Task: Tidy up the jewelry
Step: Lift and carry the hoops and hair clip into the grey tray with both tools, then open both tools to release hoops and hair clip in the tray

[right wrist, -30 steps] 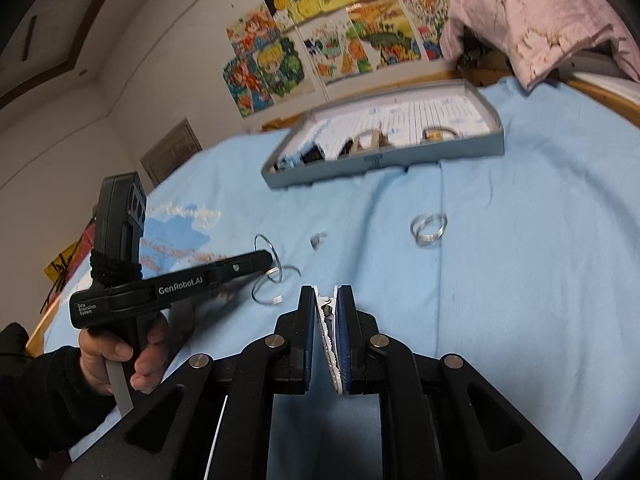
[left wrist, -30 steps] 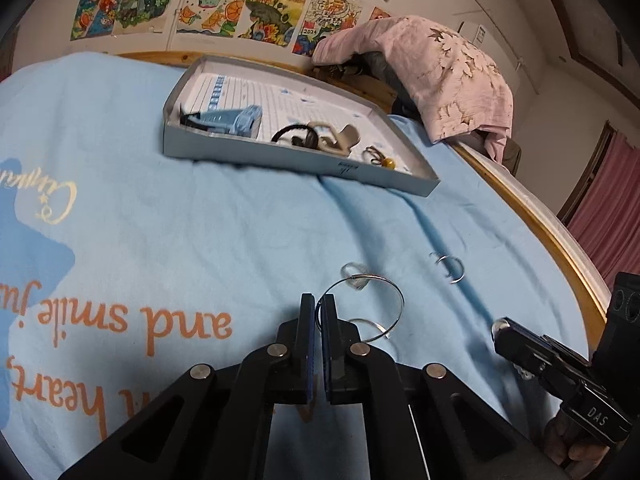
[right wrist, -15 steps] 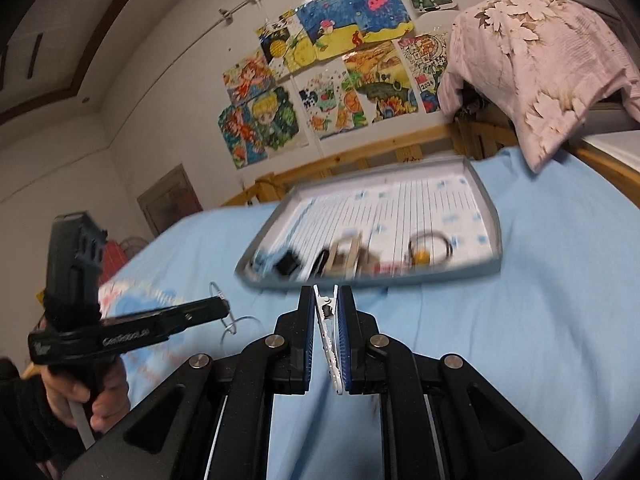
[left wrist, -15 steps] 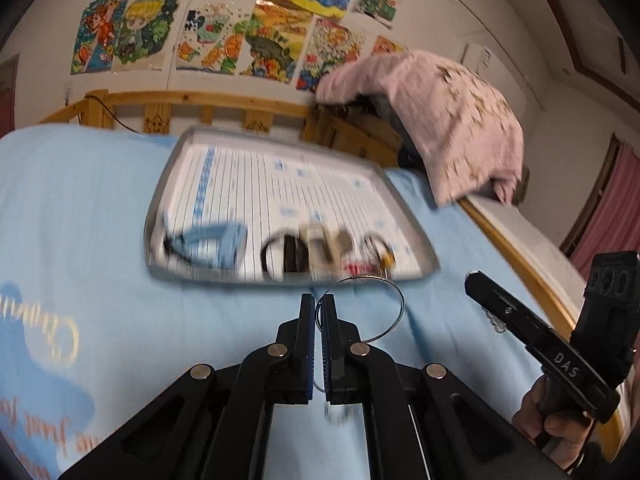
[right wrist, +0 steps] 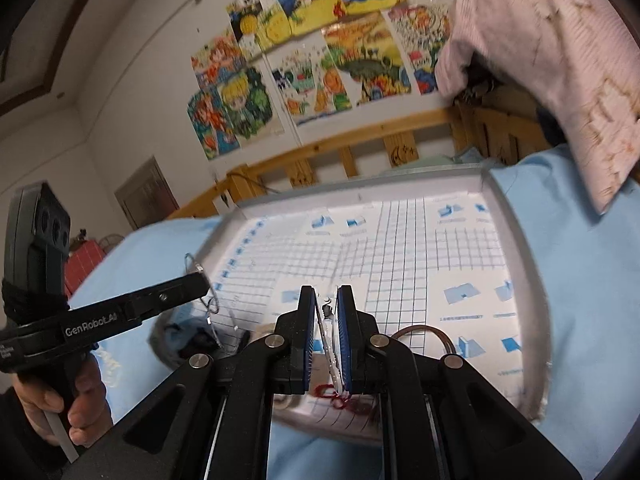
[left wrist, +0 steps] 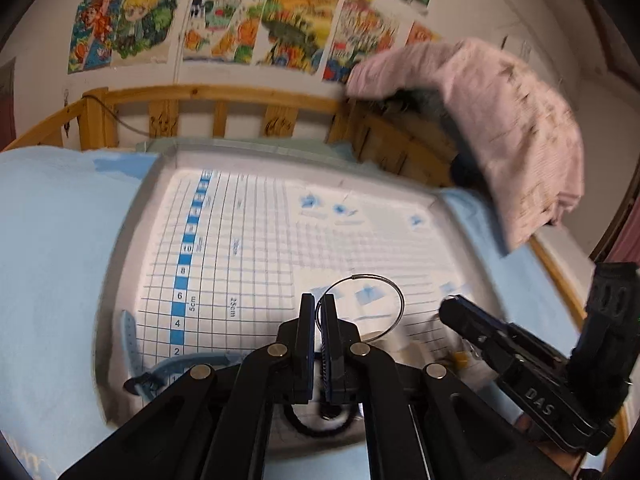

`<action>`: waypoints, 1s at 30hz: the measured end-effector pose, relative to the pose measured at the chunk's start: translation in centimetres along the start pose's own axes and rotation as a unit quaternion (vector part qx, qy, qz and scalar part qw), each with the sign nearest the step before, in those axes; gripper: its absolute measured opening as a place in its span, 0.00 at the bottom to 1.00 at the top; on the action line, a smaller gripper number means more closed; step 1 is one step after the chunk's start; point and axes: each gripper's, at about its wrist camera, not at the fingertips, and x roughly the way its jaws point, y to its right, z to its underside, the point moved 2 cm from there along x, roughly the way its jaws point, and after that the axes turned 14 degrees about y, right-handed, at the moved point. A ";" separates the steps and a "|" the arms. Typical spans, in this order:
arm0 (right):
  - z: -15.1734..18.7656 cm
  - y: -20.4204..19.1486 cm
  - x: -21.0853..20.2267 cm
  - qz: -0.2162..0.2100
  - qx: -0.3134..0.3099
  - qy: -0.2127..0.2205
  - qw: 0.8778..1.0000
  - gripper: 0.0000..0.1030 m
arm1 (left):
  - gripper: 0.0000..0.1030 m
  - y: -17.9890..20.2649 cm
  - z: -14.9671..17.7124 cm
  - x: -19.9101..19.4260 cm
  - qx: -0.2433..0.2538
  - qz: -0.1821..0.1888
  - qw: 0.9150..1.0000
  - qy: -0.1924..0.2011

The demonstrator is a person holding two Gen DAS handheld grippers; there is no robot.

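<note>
Jewelry tray [left wrist: 132, 216] lies on the blue bedcover [left wrist: 48, 248], holding a blue strap [left wrist: 132, 344] near-left. Left gripper [left wrist: 319, 312] pinches a wire hoop [left wrist: 394, 300] above it; right gripper [right wrist: 327, 304] clamps a white clip [right wrist: 329, 344].

my left wrist camera looks forward along its fingers, close above the grid-lined tray [left wrist: 256, 240], toward the wooden bed rail [left wrist: 224, 98] across the upper frame. my right wrist camera faces the same way, equally near. both share the tray [right wrist: 404, 248], posters [right wrist: 320, 64] and pink cloth [right wrist: 560, 60].
</note>
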 end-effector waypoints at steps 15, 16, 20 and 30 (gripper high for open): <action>1.5 1.5 1.5 0.026 0.013 -0.026 0.999 0.35 | 0.58 -0.1 1.1 -0.4 0.003 -0.005 1.000 0.000; 1.3 1.5 1.1 0.027 0.015 -0.018 0.999 0.40 | 0.59 -0.1 0.9 -1.0 -0.004 -0.009 1.000 0.013; 0.5 1.7 -0.3 0.036 0.012 -0.003 0.999 0.42 | 0.59 -0.1 0.4 -2.7 -0.005 -0.016 0.999 0.027; -2.5 -0.5 -8.5 0.037 -0.041 0.065 0.996 0.62 | 0.97 2.0 0.4 -11.5 0.019 -0.018 0.993 0.118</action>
